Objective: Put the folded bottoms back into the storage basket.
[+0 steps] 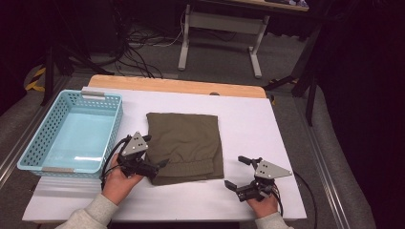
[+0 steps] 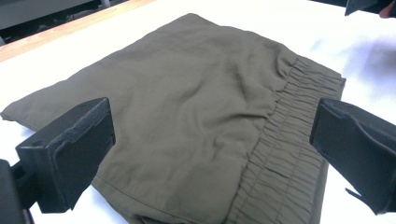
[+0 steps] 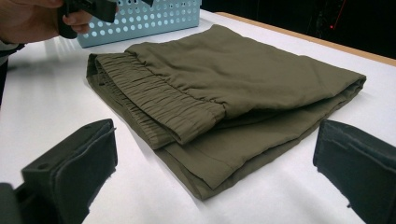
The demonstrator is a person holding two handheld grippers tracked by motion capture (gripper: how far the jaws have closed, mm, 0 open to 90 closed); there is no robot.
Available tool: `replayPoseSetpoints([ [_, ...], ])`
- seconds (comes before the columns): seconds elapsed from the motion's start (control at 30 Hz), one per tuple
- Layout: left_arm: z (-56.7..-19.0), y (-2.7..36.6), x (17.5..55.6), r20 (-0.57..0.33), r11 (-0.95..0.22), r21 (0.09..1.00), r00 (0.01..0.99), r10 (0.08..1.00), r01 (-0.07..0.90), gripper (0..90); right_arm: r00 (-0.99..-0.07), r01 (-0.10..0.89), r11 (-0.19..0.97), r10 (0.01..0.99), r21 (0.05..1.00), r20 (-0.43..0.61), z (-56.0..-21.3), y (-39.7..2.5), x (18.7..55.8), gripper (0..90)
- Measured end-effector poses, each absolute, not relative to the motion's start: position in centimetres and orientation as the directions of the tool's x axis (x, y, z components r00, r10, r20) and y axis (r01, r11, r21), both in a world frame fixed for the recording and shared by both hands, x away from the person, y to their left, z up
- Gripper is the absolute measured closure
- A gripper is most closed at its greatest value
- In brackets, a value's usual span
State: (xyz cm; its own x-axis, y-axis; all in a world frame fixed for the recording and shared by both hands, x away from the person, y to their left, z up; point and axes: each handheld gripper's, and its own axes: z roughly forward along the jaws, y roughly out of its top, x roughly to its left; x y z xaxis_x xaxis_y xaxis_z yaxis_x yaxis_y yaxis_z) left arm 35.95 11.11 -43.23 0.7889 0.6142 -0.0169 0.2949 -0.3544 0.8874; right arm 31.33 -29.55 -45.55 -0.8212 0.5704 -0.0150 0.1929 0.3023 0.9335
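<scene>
Along the left edge of the white bench (image 1: 248,119) sits a light blue basket (image 1: 40,143) with perforated walls, its long side running toward the far edge. Just beside its near right corner, a hand holds the left tongs (image 1: 156,151), jaws apart, at the near left corner of a folded olive-green garment (image 1: 184,143); the left gripper view looks across the cloth with one jaw on either side of it, above the fabric, not closed on anything. The garment lies flat in the middle of the bench, a neat rectangle with its gathered elastic waistband (image 1: 188,168) folded over along the side facing the near edge. In the right gripper view the layers of the fold show at the garment's near right corner. Toward the near right corner of the bench, well apart from the cloth, the other hand holds the right tongs (image 1: 235,172), jaws spread wide on bare bench.
</scene>
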Motion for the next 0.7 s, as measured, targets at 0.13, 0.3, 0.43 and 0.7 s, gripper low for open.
replayPoseSetpoints([
  [0.13,-43.0,11.0,36.5,-0.014,-0.357,0.886,0.785,0.619,0.297,0.8,-0.823,0.192,0.302,0.569,0.934,-0.014,-45.5,-29.6,31.3,0.3],
  [0.3,-42.8,10.8,37.2,-0.016,-0.361,0.879,0.777,0.629,0.310,0.8,-0.826,0.191,0.298,0.564,0.935,-0.011,-45.5,-29.5,31.3,0.3],
  [0.43,-42.8,10.7,37.8,-0.022,-0.361,0.874,0.770,0.637,0.324,1.0,-0.827,0.190,0.298,0.562,0.936,-0.011,-45.5,-29.5,31.3,0.3],
  [0.7,-42.9,10.3,39.1,-0.022,-0.366,0.867,0.760,0.650,0.337,1.6,-0.828,0.190,0.297,0.561,0.936,-0.010,-45.5,-29.5,31.3,0.3],
])
